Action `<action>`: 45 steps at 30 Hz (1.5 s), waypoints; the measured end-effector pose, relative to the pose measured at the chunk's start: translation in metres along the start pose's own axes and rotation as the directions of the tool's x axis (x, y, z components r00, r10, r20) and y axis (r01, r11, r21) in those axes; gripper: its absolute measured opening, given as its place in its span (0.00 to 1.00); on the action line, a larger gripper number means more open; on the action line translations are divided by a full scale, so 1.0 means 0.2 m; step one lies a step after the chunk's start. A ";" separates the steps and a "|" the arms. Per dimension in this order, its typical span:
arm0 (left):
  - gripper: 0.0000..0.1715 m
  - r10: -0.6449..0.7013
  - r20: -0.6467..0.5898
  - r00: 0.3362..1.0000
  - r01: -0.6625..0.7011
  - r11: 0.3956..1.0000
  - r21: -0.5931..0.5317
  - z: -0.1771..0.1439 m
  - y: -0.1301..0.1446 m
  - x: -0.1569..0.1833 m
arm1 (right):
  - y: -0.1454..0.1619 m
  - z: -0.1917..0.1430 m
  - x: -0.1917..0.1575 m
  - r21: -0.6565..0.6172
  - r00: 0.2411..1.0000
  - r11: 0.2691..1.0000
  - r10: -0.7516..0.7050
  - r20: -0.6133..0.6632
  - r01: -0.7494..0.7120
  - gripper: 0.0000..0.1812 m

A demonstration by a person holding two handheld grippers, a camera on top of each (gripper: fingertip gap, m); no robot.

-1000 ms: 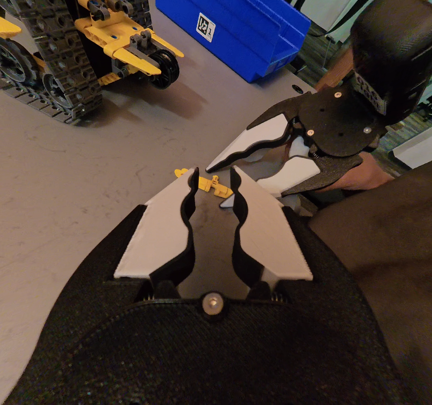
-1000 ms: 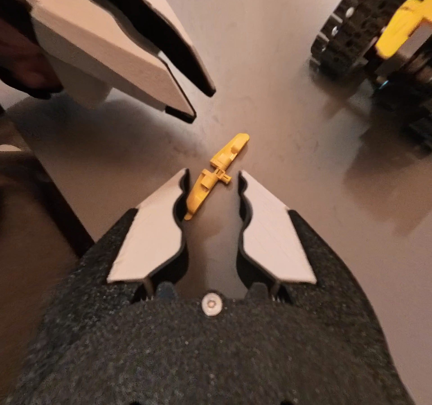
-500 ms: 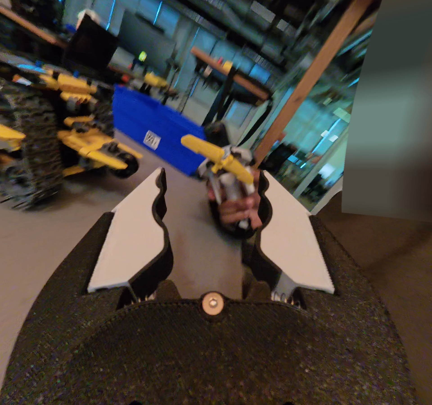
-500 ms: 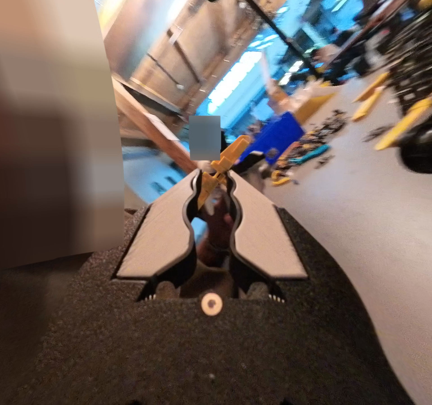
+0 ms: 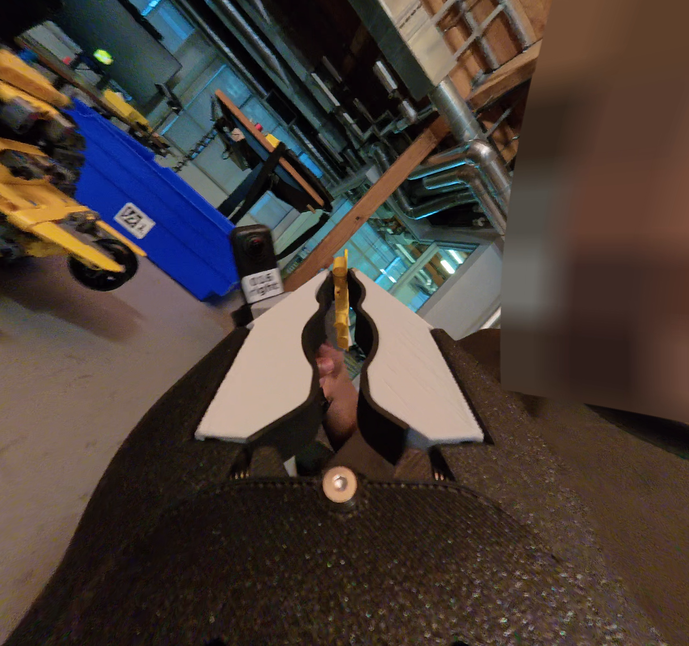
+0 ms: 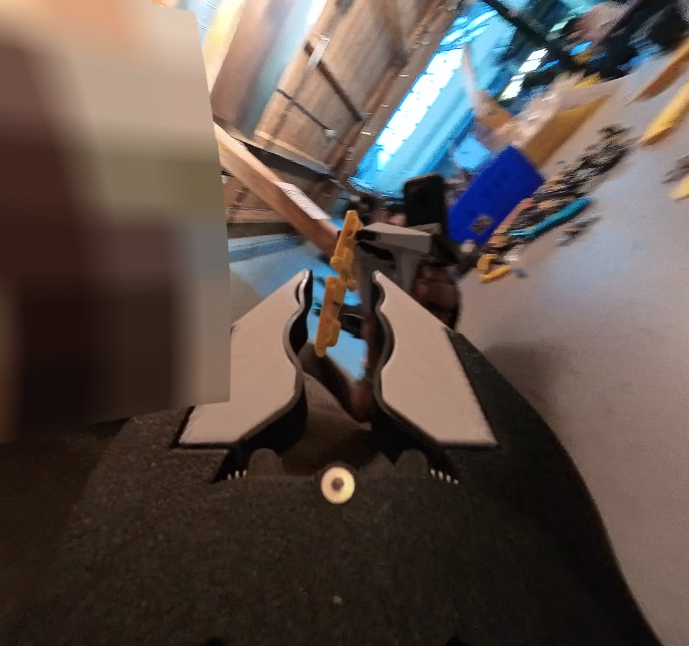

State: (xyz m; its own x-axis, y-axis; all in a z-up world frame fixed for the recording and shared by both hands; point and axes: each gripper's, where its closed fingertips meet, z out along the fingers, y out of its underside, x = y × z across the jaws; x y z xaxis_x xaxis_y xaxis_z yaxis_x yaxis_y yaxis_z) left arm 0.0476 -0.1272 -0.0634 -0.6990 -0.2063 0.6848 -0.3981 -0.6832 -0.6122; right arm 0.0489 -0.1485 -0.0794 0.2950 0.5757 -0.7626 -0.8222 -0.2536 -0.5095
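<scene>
The left gripper (image 5: 341, 281) is pinched on a yellow plastic strip (image 5: 340, 307), raised above the table (image 5: 74, 385). The right gripper (image 6: 341, 279) is spread, the strip (image 6: 335, 292) between its fingers. A blue bin (image 5: 156, 210) and yellow toy vehicle (image 5: 44, 214) are seen at ten o'clock.

My right gripper (image 6: 341, 277), fingers parted, is raised off the grey table (image 6: 581, 329). Betw. them hangs a yellow plastic piece (image 6: 337, 292), pinched at its upper end by my left gripper (image 6: 359, 236) opposite. Blue bin (image 6: 492, 199) & scattered parts (image 6: 559, 210) behind, blurred.
</scene>
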 end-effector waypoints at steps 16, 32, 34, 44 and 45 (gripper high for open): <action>0.12 0.173 0.202 0.964 -0.143 0.978 -0.155 0.09 0.01 -0.11 | -0.05 -0.06 0.06 -0.367 0.849 0.857 -0.465 -0.251 0.361 0.03; 0.64 0.842 0.141 0.520 -0.424 0.398 -0.814 0.37 -0.42 -0.74 | -1.05 -0.52 0.29 -0.026 0.653 0.907 -0.321 -0.686 0.419 0.03; 0.65 0.824 0.111 0.556 -0.352 0.354 -0.867 0.36 -0.41 -0.86 | -1.01 -0.51 0.29 -0.027 0.668 0.907 -0.329 -0.667 0.420 0.03; 0.41 0.786 -0.053 0.616 -0.279 0.155 -0.948 0.28 -0.36 -0.96 | -0.93 -0.59 0.36 -0.025 0.680 0.927 -0.292 -0.672 0.374 0.03; 0.41 0.787 -0.064 0.613 -0.276 0.138 -0.951 0.26 -0.36 -0.95 | -0.91 -0.58 0.38 -0.052 0.669 0.930 -0.300 -0.680 0.364 0.03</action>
State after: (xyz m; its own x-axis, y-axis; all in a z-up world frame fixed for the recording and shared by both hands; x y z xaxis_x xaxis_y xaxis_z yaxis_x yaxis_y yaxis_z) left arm 0.2395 -0.0756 -0.1291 -0.7799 -0.6198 -0.0874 -0.4273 0.6293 -0.6492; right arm 0.2779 -0.1491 -0.0911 0.7750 -0.0670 -0.6284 -0.6319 -0.0667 -0.7722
